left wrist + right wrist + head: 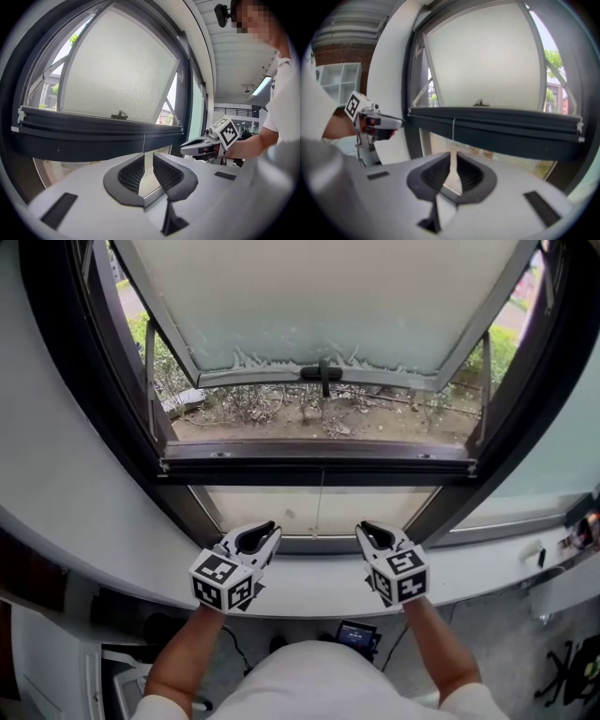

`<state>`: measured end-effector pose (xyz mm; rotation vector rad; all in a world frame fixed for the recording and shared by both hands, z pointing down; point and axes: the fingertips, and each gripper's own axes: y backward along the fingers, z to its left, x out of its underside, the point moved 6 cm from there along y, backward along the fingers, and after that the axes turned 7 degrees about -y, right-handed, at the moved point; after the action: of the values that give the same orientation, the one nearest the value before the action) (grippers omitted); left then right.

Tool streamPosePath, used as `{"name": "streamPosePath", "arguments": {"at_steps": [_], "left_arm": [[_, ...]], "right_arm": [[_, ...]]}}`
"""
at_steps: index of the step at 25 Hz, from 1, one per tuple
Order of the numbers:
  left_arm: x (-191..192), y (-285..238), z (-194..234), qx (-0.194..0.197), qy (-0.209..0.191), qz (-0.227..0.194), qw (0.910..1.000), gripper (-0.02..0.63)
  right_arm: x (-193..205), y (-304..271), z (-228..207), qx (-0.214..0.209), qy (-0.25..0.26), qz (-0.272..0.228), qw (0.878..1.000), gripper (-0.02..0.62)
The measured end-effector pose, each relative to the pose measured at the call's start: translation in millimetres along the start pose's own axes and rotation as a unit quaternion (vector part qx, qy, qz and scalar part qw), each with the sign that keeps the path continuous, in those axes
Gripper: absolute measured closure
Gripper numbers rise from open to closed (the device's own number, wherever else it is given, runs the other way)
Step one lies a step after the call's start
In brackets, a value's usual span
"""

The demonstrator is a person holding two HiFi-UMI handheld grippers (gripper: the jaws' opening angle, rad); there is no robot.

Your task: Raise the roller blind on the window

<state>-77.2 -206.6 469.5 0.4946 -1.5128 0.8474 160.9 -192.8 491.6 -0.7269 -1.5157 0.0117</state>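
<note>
1. The left gripper [272, 529] is above the sill [309, 585] and aimed at the window. Its jaws stand apart with nothing between them.
2. The cord [322, 507] is a thin line hanging from the middle of the dark rail [234, 465], in front of the lower pane [272, 507]. It lies between the two grippers, and in the head view neither touches it.
3. The rail spans the window just under the open sash [319, 306]. We see no fabric over either pane, and we cannot tell whether the rail is the blind's bottom bar or its housing.
4. The right gripper [367, 529] is near the cord's lower end, its jaws all but together. We read the pale sliver between them as background, not as something held.
5. Progress: no grip is on the cord. We judge that taking and working it remains. The views do not show how far the blind is already up.
</note>
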Motion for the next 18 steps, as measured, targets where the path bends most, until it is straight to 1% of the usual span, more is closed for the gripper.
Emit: {"name": "streamPosePath", "arguments": {"at_steps": [5,15,18], "left_arm": [[-10.1,-15.5,4.6,0.005,-0.049,0.015,0.9987,0.535],[-19.0,-36.6,16.6,0.01,-0.1,0.04,0.9941,0.529],[-21.2,-42.2,24.1,0.007,-0.121,0.052,0.9913,0.529]], "right_arm": [[-17.7,-8.9,-2.6,0.006,0.043,0.0,0.999,0.543],[-33.9,-25.6,-10.9,0.013,0.077,0.006,0.997,0.538],[-40.0,-30.1,-10.8,0.02,0.102,0.011,0.995,0.537]]}}
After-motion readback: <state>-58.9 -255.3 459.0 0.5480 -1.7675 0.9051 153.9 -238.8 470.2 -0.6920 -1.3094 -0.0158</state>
